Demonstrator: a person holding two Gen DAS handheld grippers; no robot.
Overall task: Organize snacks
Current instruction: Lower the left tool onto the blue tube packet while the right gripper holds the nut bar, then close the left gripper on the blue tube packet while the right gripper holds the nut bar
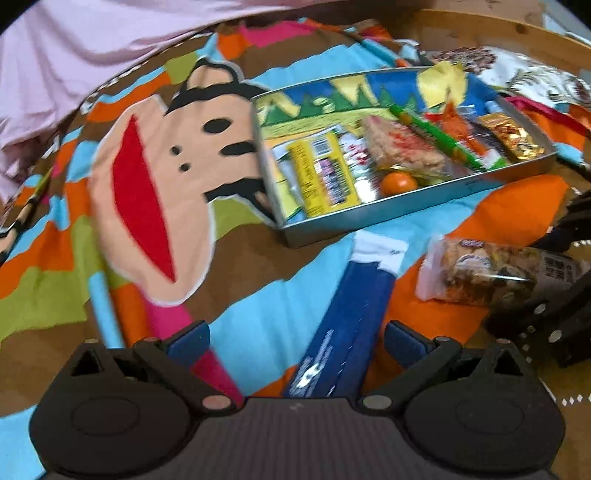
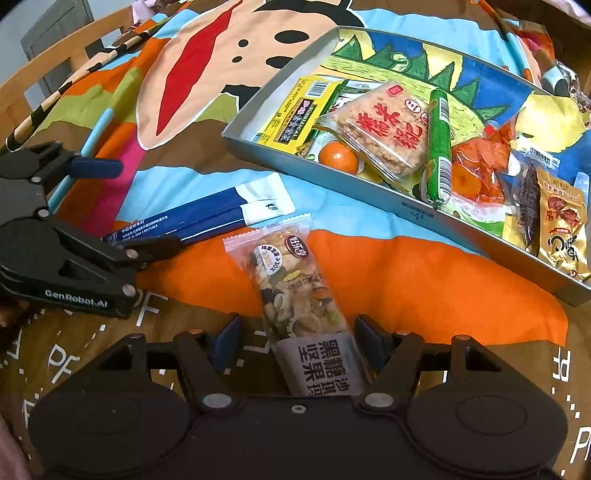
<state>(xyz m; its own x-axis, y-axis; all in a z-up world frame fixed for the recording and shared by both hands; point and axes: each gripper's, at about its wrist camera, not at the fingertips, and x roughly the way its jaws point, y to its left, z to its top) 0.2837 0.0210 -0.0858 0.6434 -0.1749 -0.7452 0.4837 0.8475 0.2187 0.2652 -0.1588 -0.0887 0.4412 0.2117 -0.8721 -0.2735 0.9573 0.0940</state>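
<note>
A metal tray (image 1: 406, 212) (image 2: 476, 230) with a cartoon bottom holds several snacks: a yellow packet (image 2: 295, 110), a rice cake pack (image 2: 384, 125), a green sausage stick (image 2: 439, 144), a small orange (image 2: 338, 157), a gold packet (image 2: 563, 225). My left gripper (image 1: 295, 343) (image 2: 136, 206) is open around a blue and white sachet (image 1: 354, 314) (image 2: 207, 218) lying on the cloth. My right gripper (image 2: 295, 343) (image 1: 554, 295) is open around the near end of a nut bar (image 2: 295, 295) (image 1: 484, 273) that lies on the cloth in front of the tray.
A colourful monkey-print cloth (image 1: 147, 192) (image 2: 424, 280) covers the surface. A pink sheet (image 1: 74, 55) lies at the far left. A wooden rim (image 1: 498, 33) and a patterned bag (image 1: 535, 77) lie behind the tray. A chair back (image 2: 55, 62) stands far left.
</note>
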